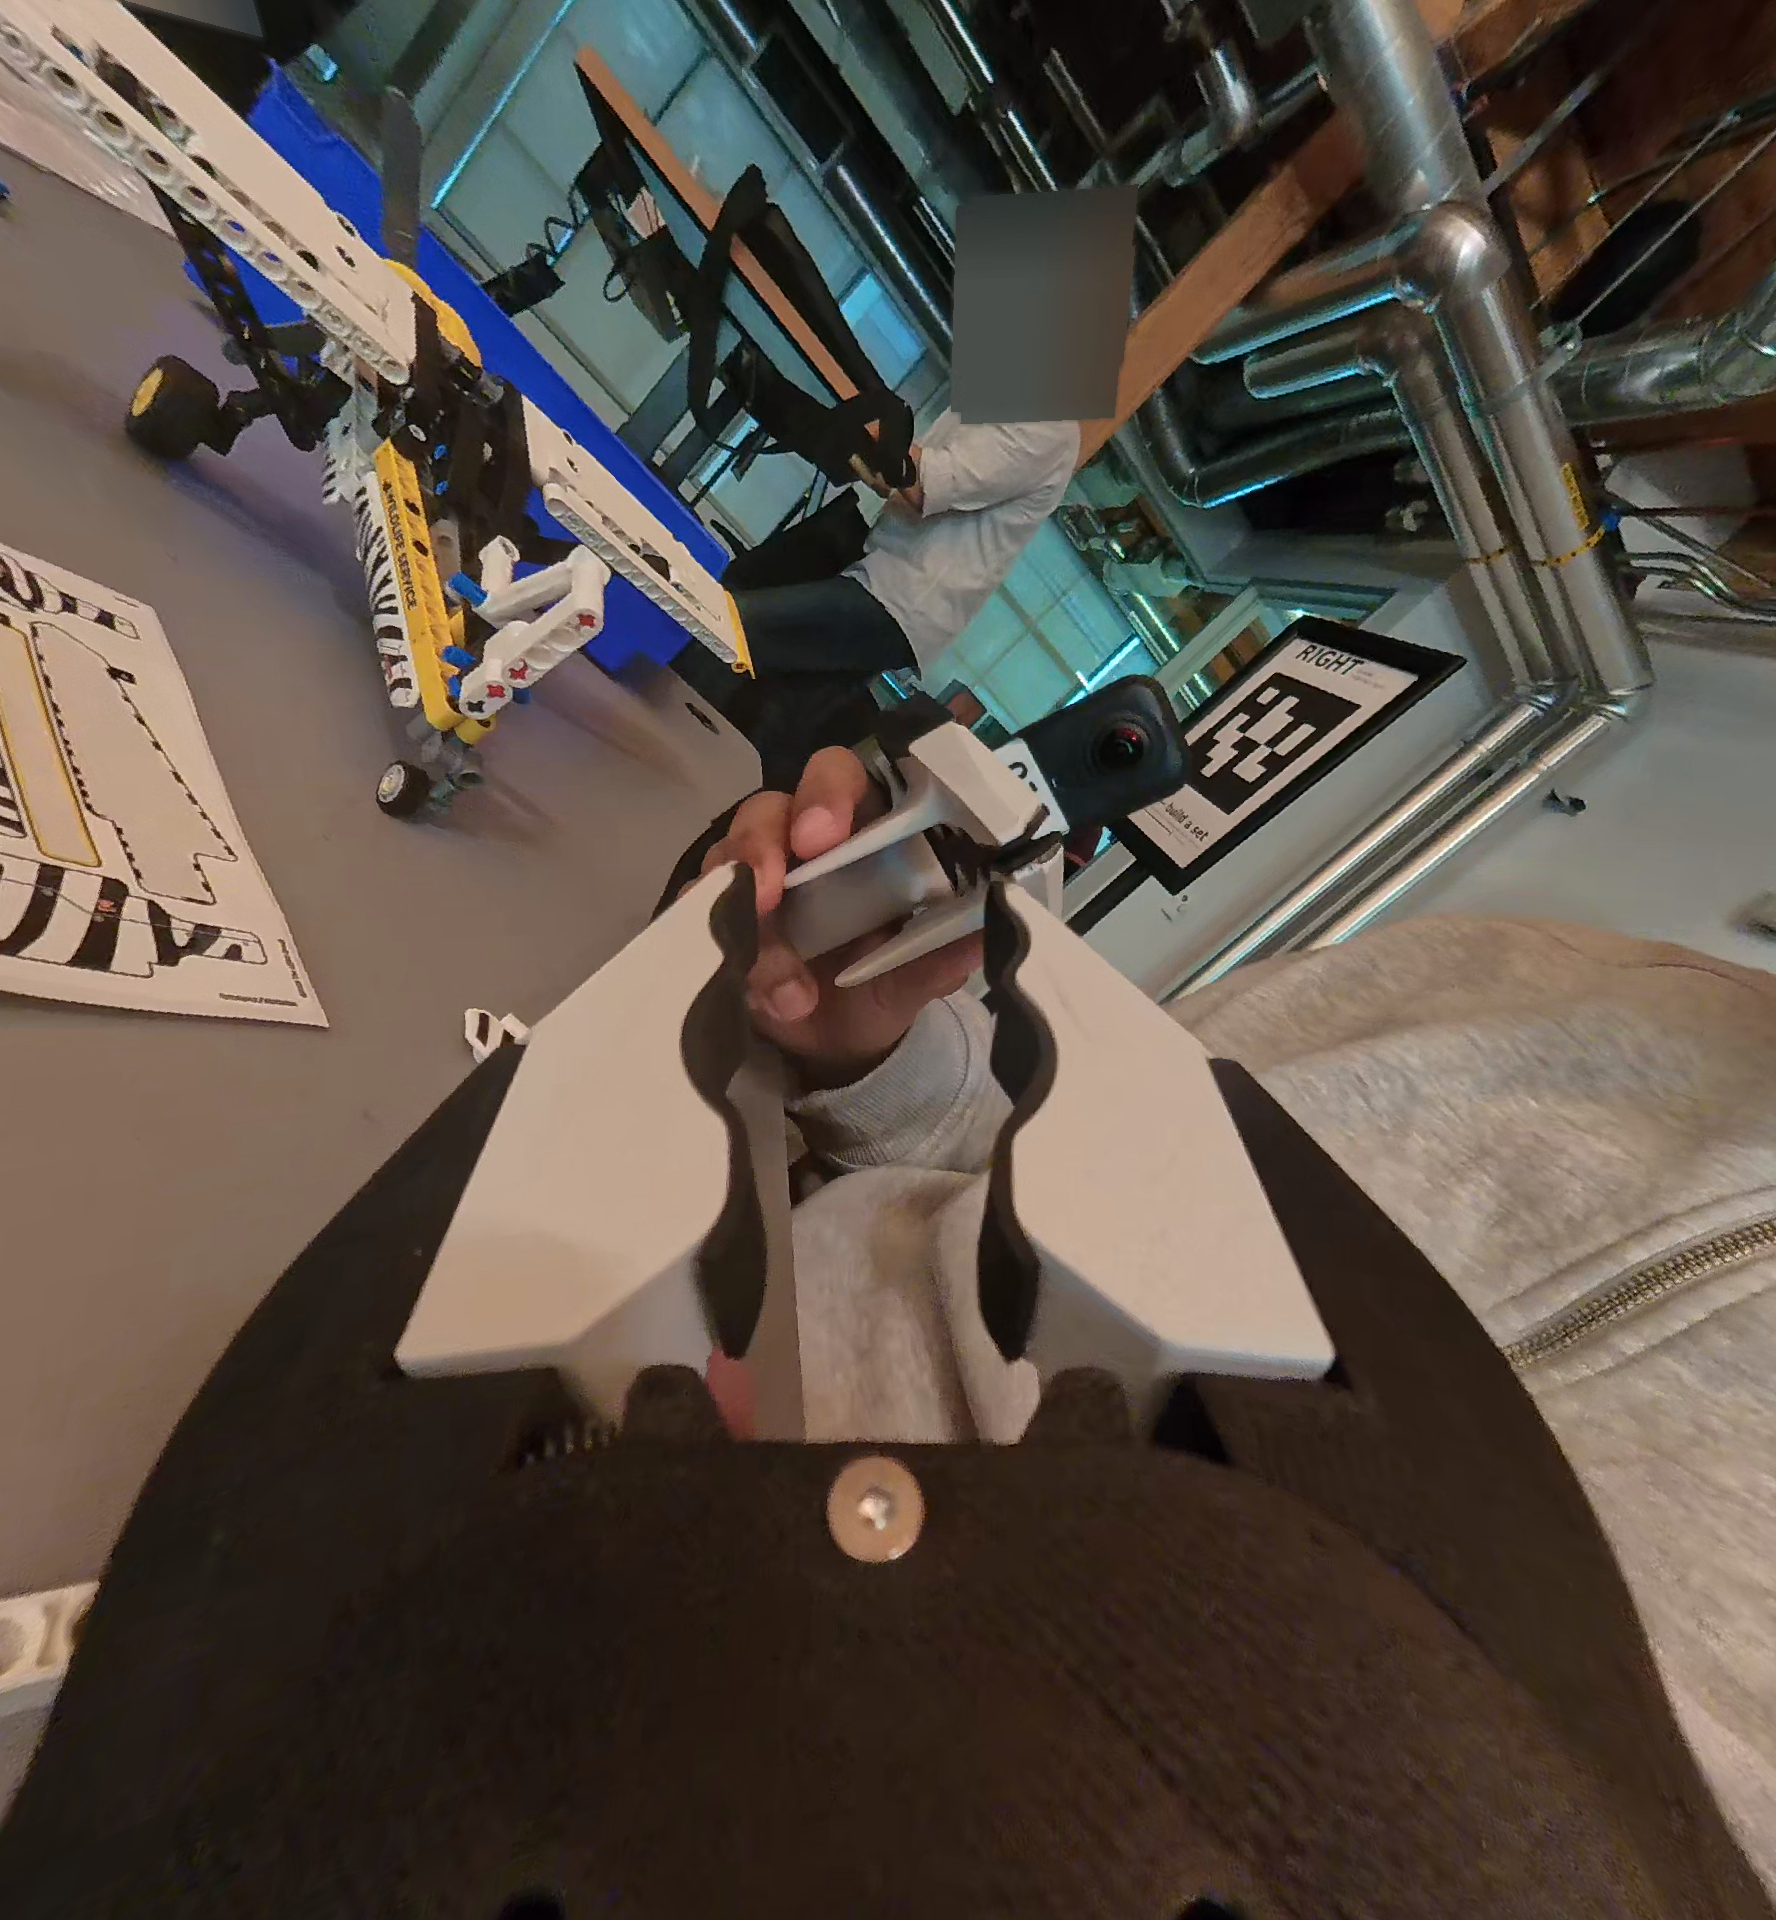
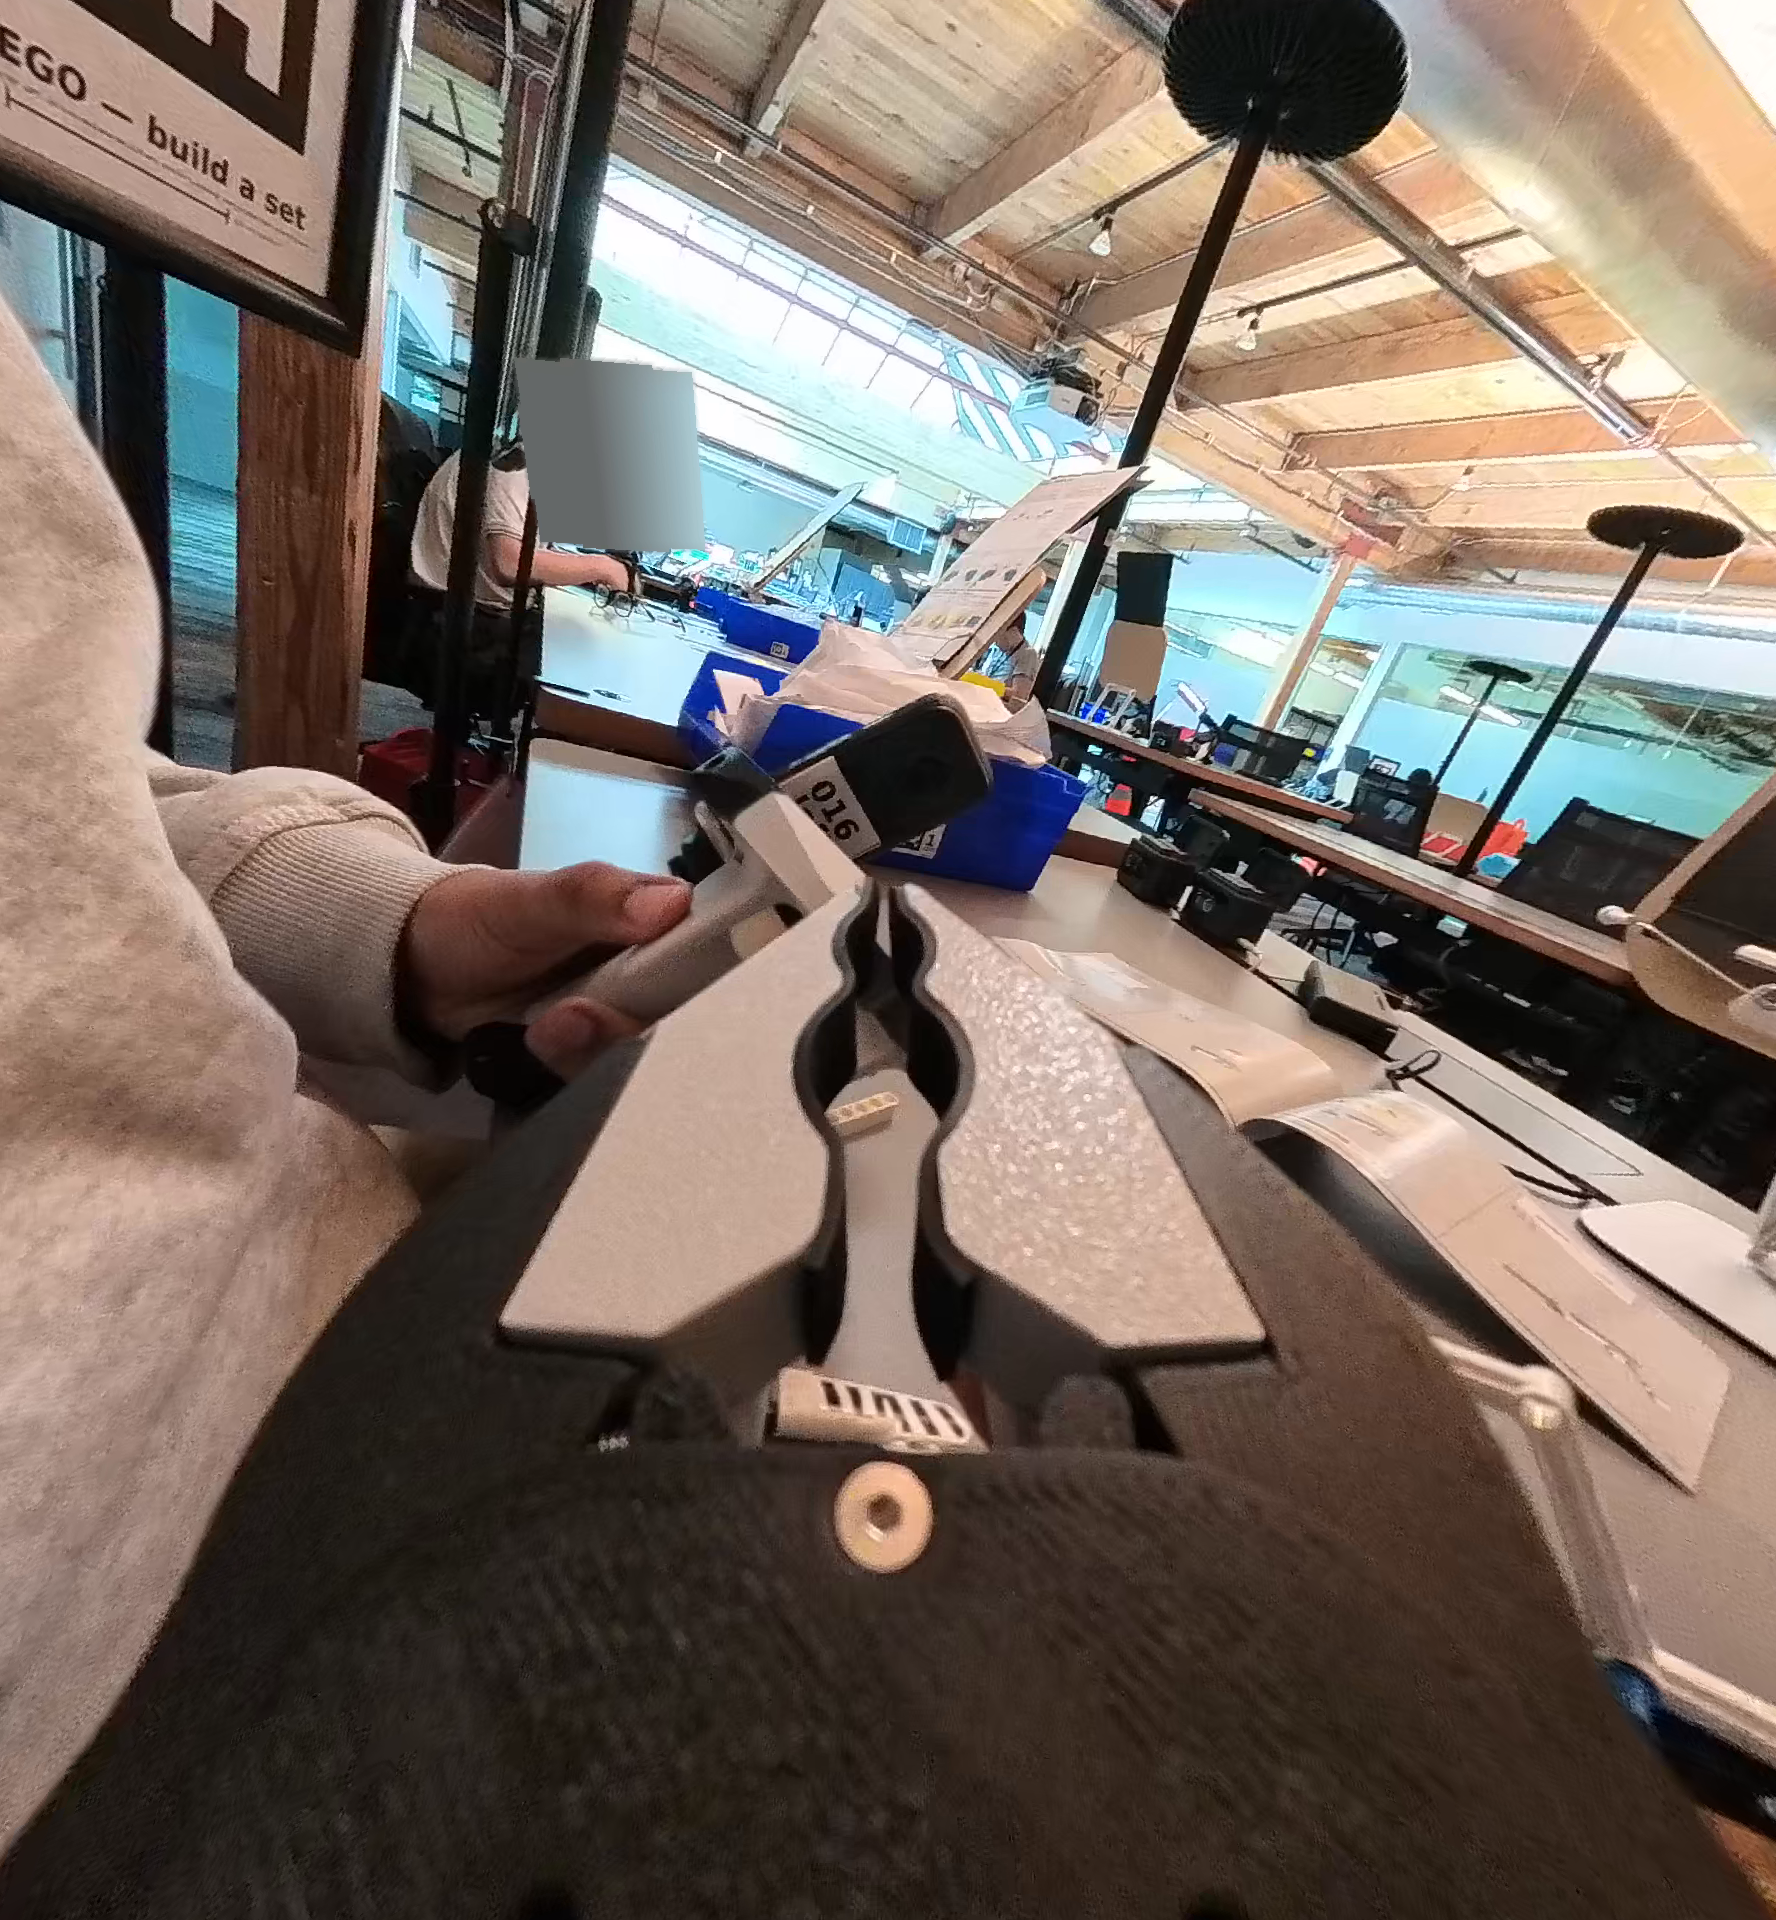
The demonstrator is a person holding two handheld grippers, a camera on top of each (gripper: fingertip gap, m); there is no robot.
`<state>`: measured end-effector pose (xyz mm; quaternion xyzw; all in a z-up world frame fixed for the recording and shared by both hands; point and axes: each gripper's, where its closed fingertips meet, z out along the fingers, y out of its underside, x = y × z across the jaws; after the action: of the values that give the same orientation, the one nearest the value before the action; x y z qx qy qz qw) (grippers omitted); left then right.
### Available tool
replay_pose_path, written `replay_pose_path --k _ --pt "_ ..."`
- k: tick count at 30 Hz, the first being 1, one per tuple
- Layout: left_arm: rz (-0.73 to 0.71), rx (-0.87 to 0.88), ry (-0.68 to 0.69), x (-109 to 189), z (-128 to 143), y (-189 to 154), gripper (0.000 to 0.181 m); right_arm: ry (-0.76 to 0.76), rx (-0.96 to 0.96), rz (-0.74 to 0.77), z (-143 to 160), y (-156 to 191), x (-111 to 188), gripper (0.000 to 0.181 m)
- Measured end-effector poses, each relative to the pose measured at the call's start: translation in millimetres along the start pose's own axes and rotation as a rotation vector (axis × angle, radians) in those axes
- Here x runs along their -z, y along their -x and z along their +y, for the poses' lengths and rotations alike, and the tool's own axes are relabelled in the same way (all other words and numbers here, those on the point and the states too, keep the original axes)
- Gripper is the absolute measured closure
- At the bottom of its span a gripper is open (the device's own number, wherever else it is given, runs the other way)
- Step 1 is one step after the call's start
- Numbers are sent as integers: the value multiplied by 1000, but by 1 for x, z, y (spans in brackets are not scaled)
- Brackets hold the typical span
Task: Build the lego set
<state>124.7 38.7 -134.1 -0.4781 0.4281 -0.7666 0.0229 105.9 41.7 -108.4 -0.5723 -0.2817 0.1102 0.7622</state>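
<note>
Bright daylight from windows; strong fisheye bending at edges; near foreground soft.

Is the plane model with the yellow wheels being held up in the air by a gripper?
No, the plane model sits on the grey table on its wheels, far from the left gripper.

left gripper (image 1: 868,914) jaws parted, right gripper (image 2: 882,914) jaws nearly closed, seemingly empty, both raised

From my end the grey tabletop (image 1: 136,1143) looks smooth and matt; the half-built yellow-and-white plastic plane model (image 1: 427,520) is glossy; the black-striped sticker sheet (image 1: 84,790) is plain paper; my fuzzy beige fleece sleeve (image 2: 84,1039) is soft cloth; ceiling beams (image 2: 1071,156) are bare wood.
</note>
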Motion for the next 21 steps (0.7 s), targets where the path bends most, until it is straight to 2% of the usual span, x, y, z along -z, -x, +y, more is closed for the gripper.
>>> replay_pose_path --k 3,8,13,15,18,21 --pt "4 -7 16 -2 3 -2 132 -13 9 20 -2 -2 2 181" --pt "-7 -21 4 -2 3 -3 131 -43 6 57 -7 -5 7 181" --pt "17 3 -17 -1 -3 -2 131 -77 -97 81 -9 -19 12 178" --pt "69 -124 -32 -1 -8 -19 132 -101 -180 153 -9 -37 17 172" --pt "-50 -436 -72 -5 -11 -24 120 -139 -255 221 -9 -55 24 170" --pt "-176 -677 -101 -6 -15 -25 134 -122 -256 231 -6 -59 21 171"
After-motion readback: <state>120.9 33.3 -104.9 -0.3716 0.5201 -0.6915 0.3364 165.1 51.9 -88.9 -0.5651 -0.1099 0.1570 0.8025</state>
